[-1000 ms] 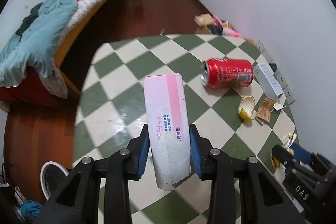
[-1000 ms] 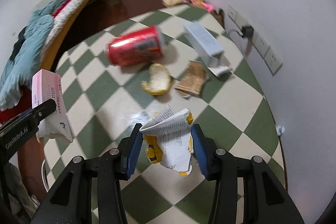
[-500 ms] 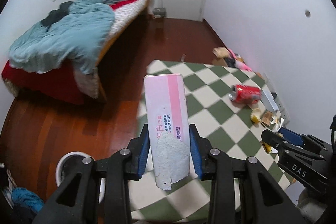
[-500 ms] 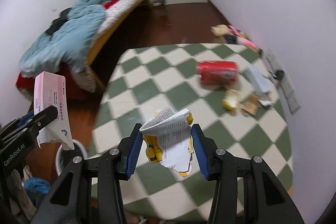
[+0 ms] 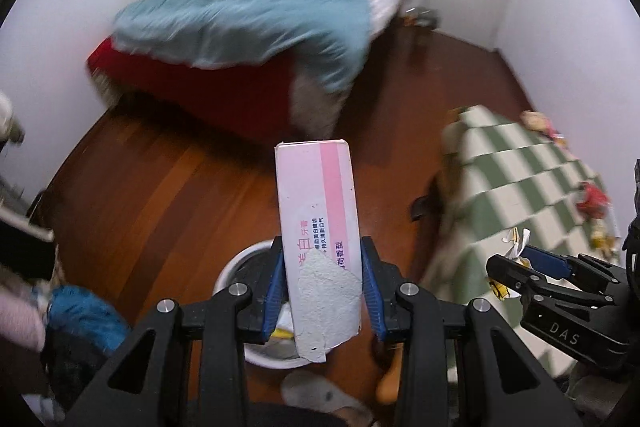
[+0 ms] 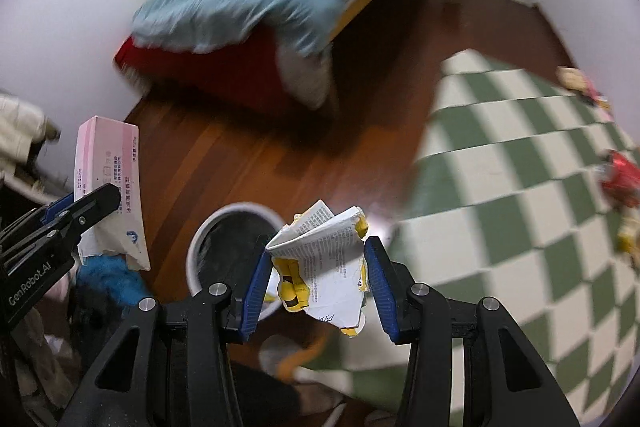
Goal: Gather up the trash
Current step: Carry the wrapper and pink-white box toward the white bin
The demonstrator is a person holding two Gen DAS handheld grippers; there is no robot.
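My left gripper (image 5: 322, 291) is shut on a pink and white box (image 5: 318, 227) with a torn end, held above a white-rimmed trash bin (image 5: 236, 267) on the wooden floor. My right gripper (image 6: 316, 283) is shut on a crumpled white and yellow printed wrapper (image 6: 324, 263), just right of the same bin (image 6: 224, 227). The left gripper and its box also show in the right wrist view (image 6: 108, 183). The right gripper shows in the left wrist view (image 5: 532, 271). A red can (image 6: 622, 179) lies on the checkered table.
The green and white checkered table (image 6: 520, 167) is at the right, with peel and scraps (image 6: 628, 239) near the can. A bed with a blue blanket (image 5: 260, 15) stands behind. Clothes and a blue bundle (image 5: 80, 311) lie at the left. A slipper (image 5: 320, 395) is below.
Both grippers have swung left off the table with their loads and now hang over the floor by the trash bin. The table and can have slid to the right edge of view.
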